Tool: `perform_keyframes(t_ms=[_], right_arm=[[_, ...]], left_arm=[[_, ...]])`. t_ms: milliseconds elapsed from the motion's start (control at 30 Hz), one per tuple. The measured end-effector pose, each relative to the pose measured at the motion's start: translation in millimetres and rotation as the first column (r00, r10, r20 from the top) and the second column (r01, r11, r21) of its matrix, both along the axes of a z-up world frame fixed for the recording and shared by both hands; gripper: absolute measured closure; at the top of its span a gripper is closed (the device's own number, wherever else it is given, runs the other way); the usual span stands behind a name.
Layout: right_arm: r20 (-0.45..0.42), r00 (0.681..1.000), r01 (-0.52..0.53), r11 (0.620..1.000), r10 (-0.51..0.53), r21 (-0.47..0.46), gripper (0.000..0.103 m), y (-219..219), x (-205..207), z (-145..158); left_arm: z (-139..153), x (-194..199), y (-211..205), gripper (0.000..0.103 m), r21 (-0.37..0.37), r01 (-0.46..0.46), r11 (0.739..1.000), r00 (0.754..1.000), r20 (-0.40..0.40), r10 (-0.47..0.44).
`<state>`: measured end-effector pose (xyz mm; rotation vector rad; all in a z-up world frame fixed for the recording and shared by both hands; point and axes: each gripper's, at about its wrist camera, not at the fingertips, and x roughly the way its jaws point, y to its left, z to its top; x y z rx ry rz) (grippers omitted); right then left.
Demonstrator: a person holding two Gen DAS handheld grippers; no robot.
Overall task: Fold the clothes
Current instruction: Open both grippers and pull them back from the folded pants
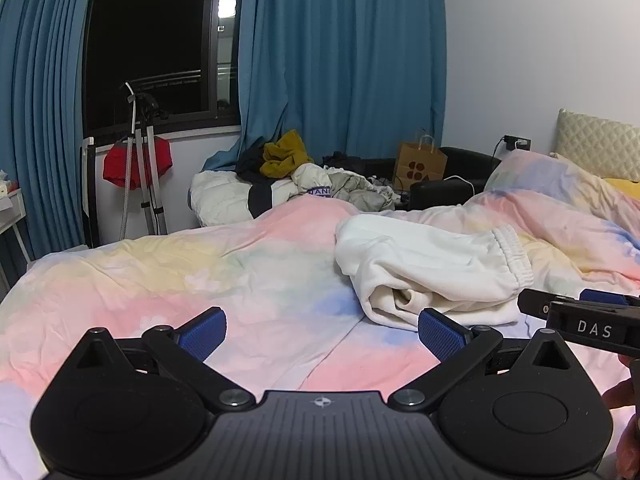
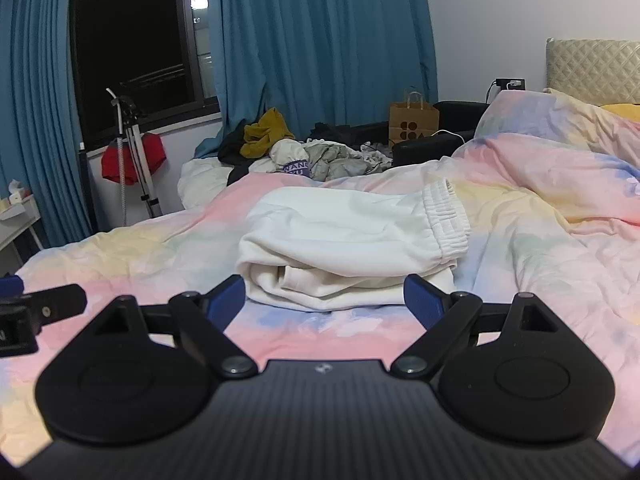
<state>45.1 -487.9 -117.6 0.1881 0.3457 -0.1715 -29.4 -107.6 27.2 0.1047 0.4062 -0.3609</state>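
A folded cream-white garment with an elastic ribbed waistband [image 1: 432, 268] lies on the pastel tie-dye bedcover; it also shows in the right wrist view [image 2: 348, 240]. My left gripper [image 1: 322, 334] is open and empty, low over the cover, just left of and in front of the garment. My right gripper [image 2: 324, 300] is open and empty, right in front of the garment's near folded edge. The right gripper's side shows at the right of the left wrist view [image 1: 580, 320]. The left gripper's tip shows at the left edge of the right wrist view [image 2: 36, 312].
The pastel bedcover [image 1: 180, 280] spans the bed. A heap of other clothes [image 1: 304, 176] lies beyond the far edge, with a brown paper bag [image 1: 420, 164] and black boxes. A tripod stand [image 1: 144, 168] with a red cloth stands by the window. Pillows and headboard [image 2: 592, 68] are at right.
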Motion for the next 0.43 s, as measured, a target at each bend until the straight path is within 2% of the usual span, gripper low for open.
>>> perform_keyframes(t_ms=[433], right_arm=[[-0.001,1.0,0.014,0.999,-0.014,-0.034,0.015,4.0,0.1,0.5]], left_arm=[[6.2,-3.8,3.4,0.0,-0.013,-0.018,1.0,1.0,0.019,0.019]])
